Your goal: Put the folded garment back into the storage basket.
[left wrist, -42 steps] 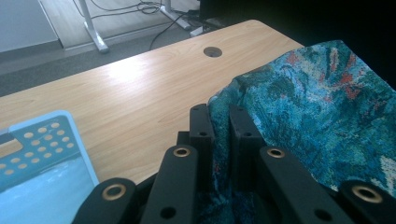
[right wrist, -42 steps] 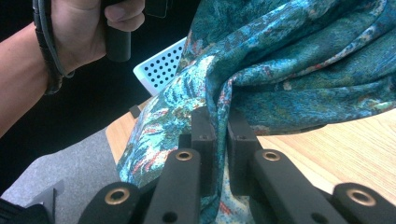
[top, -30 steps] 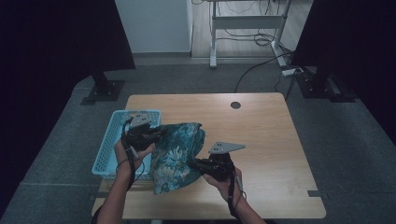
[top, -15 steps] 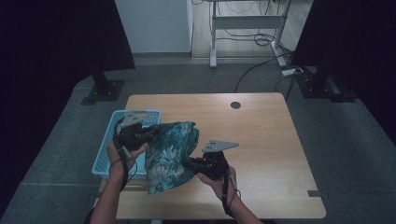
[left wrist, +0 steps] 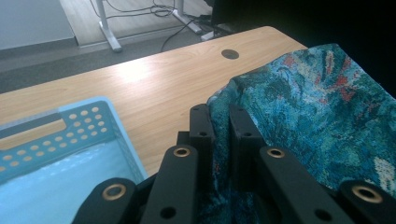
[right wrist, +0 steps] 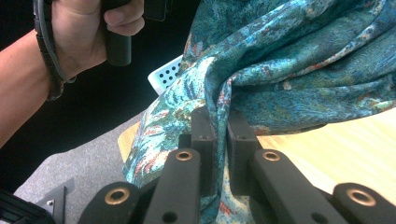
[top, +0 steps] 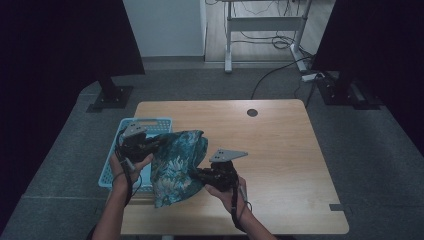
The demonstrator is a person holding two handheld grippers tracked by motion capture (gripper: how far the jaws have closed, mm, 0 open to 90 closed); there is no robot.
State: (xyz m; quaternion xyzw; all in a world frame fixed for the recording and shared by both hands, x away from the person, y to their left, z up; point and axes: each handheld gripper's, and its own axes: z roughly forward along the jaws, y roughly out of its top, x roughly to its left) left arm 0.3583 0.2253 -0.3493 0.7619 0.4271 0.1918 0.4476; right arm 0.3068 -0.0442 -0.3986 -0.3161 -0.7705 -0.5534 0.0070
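Both grippers had their fingers clamped on the teal patterned cloth (top: 177, 165), left gripper (left wrist: 219, 126) at one edge, right gripper (right wrist: 219, 126) at another, holding it above the desk (top: 280, 150) beside the blue basket (top: 112, 167) (probably to fold it or drop it in).

Both grippers' fingers (left wrist: 218, 126) clamped, forearms raised.

Table (top: 280, 165): light wood-grain top with rounded corners, one dark round cable hole (top: 252, 112) near the far edge. Stood on grey carpeted floor (top: 380, 150). Carried at its left side a light blue perforated plastic basket (top: 150, 122). The lower edge of a teal patterned cloth (top: 175, 170) draped onto the near-left part of the top.
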